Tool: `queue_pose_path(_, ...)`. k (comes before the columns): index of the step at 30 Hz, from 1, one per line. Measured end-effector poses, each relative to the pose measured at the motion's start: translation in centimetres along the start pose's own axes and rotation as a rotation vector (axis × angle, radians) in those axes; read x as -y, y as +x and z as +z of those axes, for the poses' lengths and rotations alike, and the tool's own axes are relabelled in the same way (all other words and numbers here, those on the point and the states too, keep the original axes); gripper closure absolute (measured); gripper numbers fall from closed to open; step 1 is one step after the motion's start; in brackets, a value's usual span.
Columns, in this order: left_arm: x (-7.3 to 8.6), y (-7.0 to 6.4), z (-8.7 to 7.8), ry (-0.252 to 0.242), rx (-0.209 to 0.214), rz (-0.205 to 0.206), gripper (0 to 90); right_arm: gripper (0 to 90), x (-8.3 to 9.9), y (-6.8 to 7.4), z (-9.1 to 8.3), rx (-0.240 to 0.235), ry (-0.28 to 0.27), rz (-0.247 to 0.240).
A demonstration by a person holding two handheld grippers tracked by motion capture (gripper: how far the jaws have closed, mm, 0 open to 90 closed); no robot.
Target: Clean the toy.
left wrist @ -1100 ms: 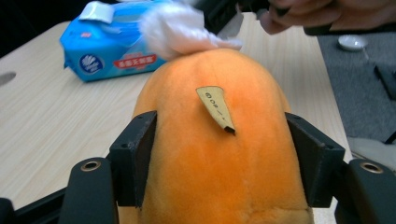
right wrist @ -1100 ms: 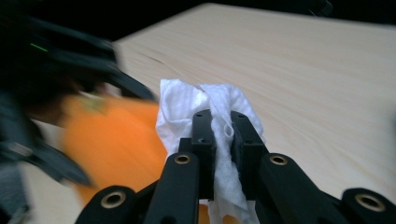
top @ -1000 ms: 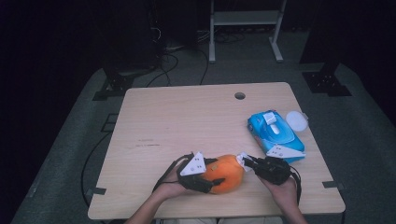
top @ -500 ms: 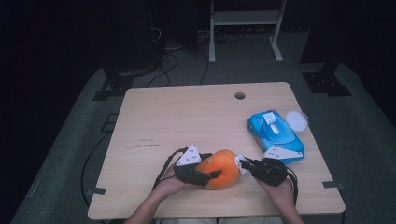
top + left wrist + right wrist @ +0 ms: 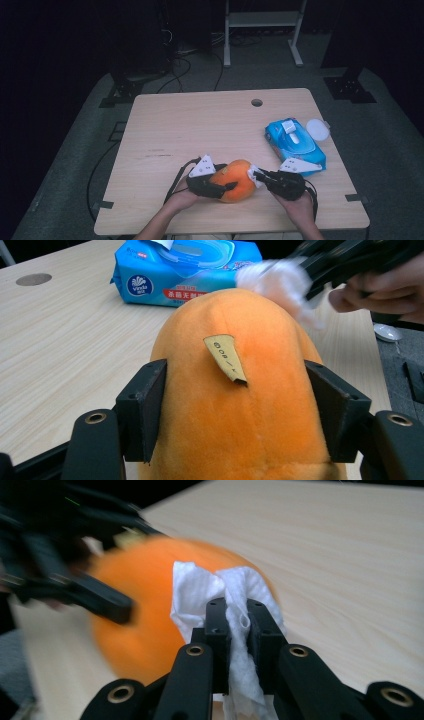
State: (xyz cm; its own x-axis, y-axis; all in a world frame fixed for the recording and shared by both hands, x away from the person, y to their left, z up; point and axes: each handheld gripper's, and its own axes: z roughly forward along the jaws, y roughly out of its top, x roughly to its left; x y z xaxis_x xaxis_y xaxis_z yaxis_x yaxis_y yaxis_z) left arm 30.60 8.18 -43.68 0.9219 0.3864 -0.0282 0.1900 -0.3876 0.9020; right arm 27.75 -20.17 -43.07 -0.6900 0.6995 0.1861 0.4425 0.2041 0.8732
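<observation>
**Two grippers, one plush toy: wiping under way**

Two tools at work near the front edge of the pale wooden table (image 5: 200, 125). Left gripper (image 5: 235, 410): jaws spread wide and pressed against both flanks of the round orange plush toy (image 5: 235, 179), small tan tag (image 5: 226, 356) facing up. Right gripper (image 5: 235, 625): jaws squeezed together on a folded white wet wipe (image 5: 200, 587), held against the plush toy's right side.

Step in hand, by judgement: wiping the toy's surface while held steady. Next move likely calls for a light stroke across the fuzzy fabric, firm hold kept on the left, perhaps a turn of the toy to reach another face.

Just right of and behind the plush toy: blue soft pack of wet wipes (image 5: 294, 145), flip lid up, contents too small to make out. Beyond the pack, a small white round lid (image 5: 317, 129).
</observation>
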Motion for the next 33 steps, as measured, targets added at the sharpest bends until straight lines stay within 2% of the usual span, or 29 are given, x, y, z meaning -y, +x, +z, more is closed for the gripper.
queue_pose_path(1, 0.0, -0.1, 0.1, 0.001, 0.000, 0.007, 32.1, 81.0, 0.3, -0.5, 0.1, 0.015, 0.014, 0.019)
queue_pose_path(3, -0.1, -0.6, 0.2, -0.002, 0.001, 0.030, 32.1, 81.1, 0.6, -1.0, 0.1, 0.007, 0.014, 0.054)
queue_pose_path(5, -0.2, -1.2, 0.4, 0.005, 0.001, 0.073, 32.3, 81.1, 0.2, -0.5, 0.0, 0.009, -0.002, 0.033)
queue_pose_path(7, -0.3, -1.9, 0.5, 0.013, 0.004, 0.119, 32.5, 81.0, -0.3, 0.1, -0.4, -0.015, -0.035, 0.023)
queue_pose_path(10, -0.5, -3.4, 1.1, 0.029, 0.016, 0.211, 32.6, 81.0, -0.9, 0.7, -0.8, -0.033, -0.071, -0.008)
queue_pose_path(12, -0.6, -4.0, 1.3, 0.042, 0.007, 0.254, 31.7, 80.9, -0.9, 0.6, -0.8, -0.029, -0.065, -0.009)
queue_pose_path(13, -0.7, -4.0, 1.3, 0.041, 0.013, 0.250, 30.3, 81.0, -0.7, 0.5, -0.7, -0.027, -0.056, 0.002)
queue_pose_path(15, -0.7, -3.5, 1.2, 0.026, 0.021, 0.211, 25.0, 81.0, -0.3, -0.1, -0.6, -0.031, -0.050, 0.028)
queue_pose_path(16, -0.7, -3.3, 1.1, 0.021, 0.026, 0.191, 21.4, 81.0, -0.2, -0.2, -0.6, -0.027, -0.047, 0.033)
queue_pose_path(18, -0.7, -2.9, 1.0, 0.019, 0.028, 0.162, 19.9, 81.0, -0.1, -0.4, -0.4, -0.018, -0.040, 0.030)
queue_pose_path(21, -0.6, -2.8, 1.0, 0.025, 0.033, 0.172, 24.4, 81.0, 0.0, -0.8, -0.3, -0.004, -0.026, 0.030)
queue_pose_path(26, -0.3, -2.4, 0.7, 0.019, 0.043, 0.157, 27.1, 80.9, 0.5, -1.7, -0.2, 0.025, 0.005, 0.065)
queue_pose_path(33, 0.0, -2.2, 0.4, 0.014, 0.081, 0.170, 30.2, 80.9, 0.3, -1.6, -0.1, 0.031, 0.015, 0.052)
